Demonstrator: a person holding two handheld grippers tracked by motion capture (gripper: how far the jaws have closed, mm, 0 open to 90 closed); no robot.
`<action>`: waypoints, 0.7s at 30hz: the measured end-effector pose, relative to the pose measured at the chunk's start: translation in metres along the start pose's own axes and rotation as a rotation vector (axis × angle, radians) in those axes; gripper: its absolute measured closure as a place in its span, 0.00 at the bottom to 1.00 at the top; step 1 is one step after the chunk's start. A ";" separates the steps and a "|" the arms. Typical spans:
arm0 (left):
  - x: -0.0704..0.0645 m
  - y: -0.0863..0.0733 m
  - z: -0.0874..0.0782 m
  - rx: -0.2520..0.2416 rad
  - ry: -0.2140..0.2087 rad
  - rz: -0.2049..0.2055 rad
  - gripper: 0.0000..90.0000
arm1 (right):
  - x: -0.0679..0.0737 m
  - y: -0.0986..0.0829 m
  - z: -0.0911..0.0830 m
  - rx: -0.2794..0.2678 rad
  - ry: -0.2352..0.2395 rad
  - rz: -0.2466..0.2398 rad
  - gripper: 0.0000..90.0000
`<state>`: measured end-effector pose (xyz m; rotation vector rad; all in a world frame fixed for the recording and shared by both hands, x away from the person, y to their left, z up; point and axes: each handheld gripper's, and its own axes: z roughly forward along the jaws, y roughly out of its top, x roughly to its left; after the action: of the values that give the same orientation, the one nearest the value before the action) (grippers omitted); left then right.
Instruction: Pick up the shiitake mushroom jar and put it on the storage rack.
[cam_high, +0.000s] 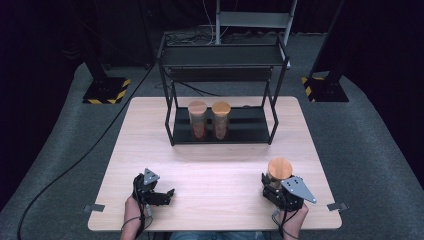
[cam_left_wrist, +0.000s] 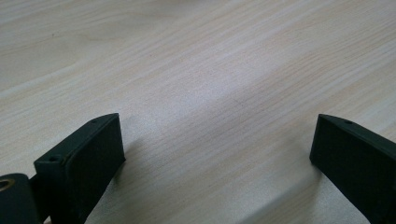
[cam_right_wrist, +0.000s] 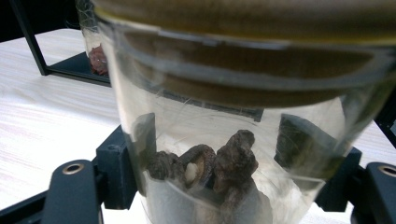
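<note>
My right gripper (cam_high: 275, 189) clamps the cork-lidded mushroom jar (cam_right_wrist: 224, 140), my left gripper (cam_high: 161, 196) rests open; next, I'd lift it toward the shelf rack (cam_high: 172, 135) beside the two jars (cam_high: 209, 120).

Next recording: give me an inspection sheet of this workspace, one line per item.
Surface: light wooden table, bare in front of the rack.
Job's things: glass jar with a wooden lid, dried brown pieces inside, between the jaws of the right hand-held gripper; black two-tier rack at the table's far side; two more lidded jars on its lower shelf.
Clutter: nothing seen.
Grippers: right shut on the jar; left hand-held gripper open, empty, low over the table.
Cables: one black cable across the floor at left; a bundle behind the rack.
Surroundings: grey floor, two stand bases with yellow-black stripes, dark background.
</note>
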<state>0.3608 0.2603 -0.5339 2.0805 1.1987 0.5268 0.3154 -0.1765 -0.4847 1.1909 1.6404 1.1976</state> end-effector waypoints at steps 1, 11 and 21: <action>0.000 0.000 0.000 0.000 0.000 0.000 0.02 | 0.000 0.000 0.000 0.000 0.003 0.003 0.28; 0.000 0.000 0.000 -0.001 0.000 -0.003 0.02 | 0.002 0.006 0.003 0.000 0.015 -0.012 0.28; 0.000 0.000 0.000 0.000 0.000 -0.002 0.02 | 0.002 0.010 0.008 0.006 0.023 -0.019 0.28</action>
<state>0.3609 0.2602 -0.5339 2.0794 1.2005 0.5260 0.3251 -0.1717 -0.4772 1.1668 1.6702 1.1993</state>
